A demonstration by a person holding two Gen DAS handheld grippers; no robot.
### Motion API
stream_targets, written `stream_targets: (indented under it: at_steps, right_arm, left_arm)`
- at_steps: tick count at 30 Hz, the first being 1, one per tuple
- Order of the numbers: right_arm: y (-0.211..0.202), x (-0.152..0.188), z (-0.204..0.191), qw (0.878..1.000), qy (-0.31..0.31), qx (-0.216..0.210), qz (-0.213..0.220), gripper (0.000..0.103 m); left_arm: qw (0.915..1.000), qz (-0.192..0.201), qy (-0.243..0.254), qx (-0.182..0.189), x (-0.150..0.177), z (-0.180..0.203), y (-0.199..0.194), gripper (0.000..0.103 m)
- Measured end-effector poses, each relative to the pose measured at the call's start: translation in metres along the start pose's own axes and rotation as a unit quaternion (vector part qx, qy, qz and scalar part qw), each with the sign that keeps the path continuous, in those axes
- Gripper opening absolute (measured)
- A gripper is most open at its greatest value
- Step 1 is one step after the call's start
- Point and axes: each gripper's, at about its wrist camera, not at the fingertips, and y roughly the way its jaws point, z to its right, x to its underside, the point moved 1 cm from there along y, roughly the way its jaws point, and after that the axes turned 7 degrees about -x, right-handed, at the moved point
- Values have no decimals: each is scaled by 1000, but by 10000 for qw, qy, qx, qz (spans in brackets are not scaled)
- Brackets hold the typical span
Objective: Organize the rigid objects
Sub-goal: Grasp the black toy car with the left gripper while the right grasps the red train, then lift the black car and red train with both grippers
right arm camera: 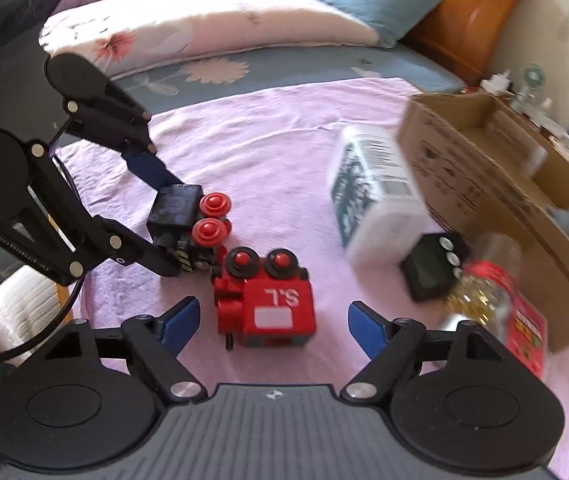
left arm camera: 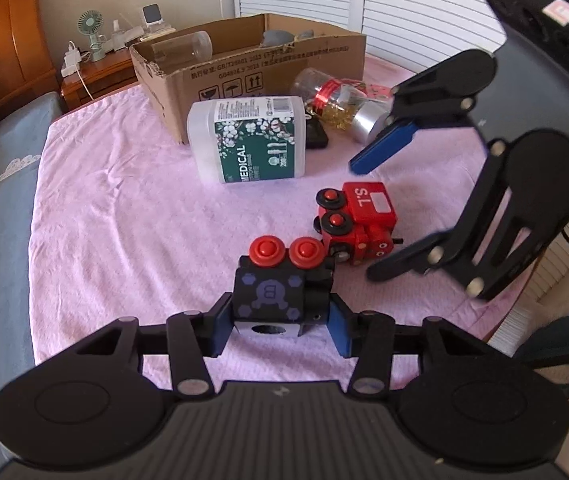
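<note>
Black toy train car point(left arm camera: 280, 294) with two red wheels is clamped between the blue pads of the left gripper point(left arm camera: 280, 326), just beside the red toy locomotive point(left arm camera: 358, 224) on the pink towel point(left arm camera: 132, 216). Red locomotive, lying on its side, is straddled by the right gripper point(right arm camera: 272, 320), whose jaws stand part open with the pads clear of it. Beyond the locomotive are noted a white medical bottle point(left arm camera: 250, 138), a clear jar point(left arm camera: 336, 98) and a cardboard box point(left arm camera: 244, 68).
</note>
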Motion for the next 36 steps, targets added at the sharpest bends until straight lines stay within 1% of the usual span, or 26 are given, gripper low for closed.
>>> stream_targets:
  at_steps: [1, 2, 4, 5, 8, 10, 13, 16, 19, 21, 23, 24, 26, 28, 30, 34, 36]
  right_arm:
    - [3, -1, -1, 10000, -38, -33, -36, 81]
    - [4, -2, -1, 10000, -25, -78, 17, 80]
    - [6, -4, 1, 9999, 39, -164, 42, 75]
    - [6, -5, 2, 9997, 69, -215, 69, 69]
    - [5, -4, 3, 9995, 147, -268, 120, 60]
    - [4, -2, 3, 9995, 147, -264, 124, 60]
    - [-2, 6, 0, 9996, 91, -260, 118, 59]
    - [-9, 16, -3, 9992, 69, -375, 109, 56]
    - [-17, 26, -6, 9988, 60, -469, 107, 56]
    - [-21, 31, -8, 9990, 71, -425, 90, 56]
    - [-25, 35, -7, 9985, 191, -499, 79, 56]
    - [-25, 37, -7, 9985, 243, -477, 87, 56]
    - [-29, 42, -6, 9991, 314, -269, 91, 56]
    - [-33, 49, 0, 9983, 546, -185, 126, 56]
    - [-38, 55, 6, 9970, 743, -108, 162, 56]
    - [-39, 58, 9, 9961, 872, 16, 155, 56]
    - [-37, 57, 9, 9958, 896, 101, 164, 56]
  left_arm:
    - [10000, 9, -22, -7, -1, 0, 0, 49]
    - [10000, 29, -40, -6, -2, 0, 1, 50]
    - [10000, 45, -48, -18, -5, 1, 2, 54]
    - [10000, 56, -29, 5, -6, 1, 4, 55]
    - [10000, 10, 12, 46, -11, 3, 8, 55]
    - [9999, -17, 133, 87, -12, 6, 10, 55]
    - [9993, 1, 253, 286, -11, 7, 10, 52]
    - [9982, 55, 445, 405, -10, 11, 9, 52]
    - [9953, 92, 717, 645, -9, 16, 7, 52]
    - [9936, 106, 883, 698, -9, 21, 5, 50]
    - [9919, 99, 948, 836, -9, 23, 5, 50]
    - [9930, 80, 889, 777, -9, 22, 6, 50]
    - [9954, 32, 743, 598, -8, 17, 5, 50]
    - [9972, 14, 597, 440, -6, 10, 5, 50]
    - [9979, -25, 526, 376, -5, 8, 3, 50]
    - [9977, -8, 622, 278, -7, 14, 2, 50]
    - [9982, -37, 539, 273, -9, 14, 4, 50]
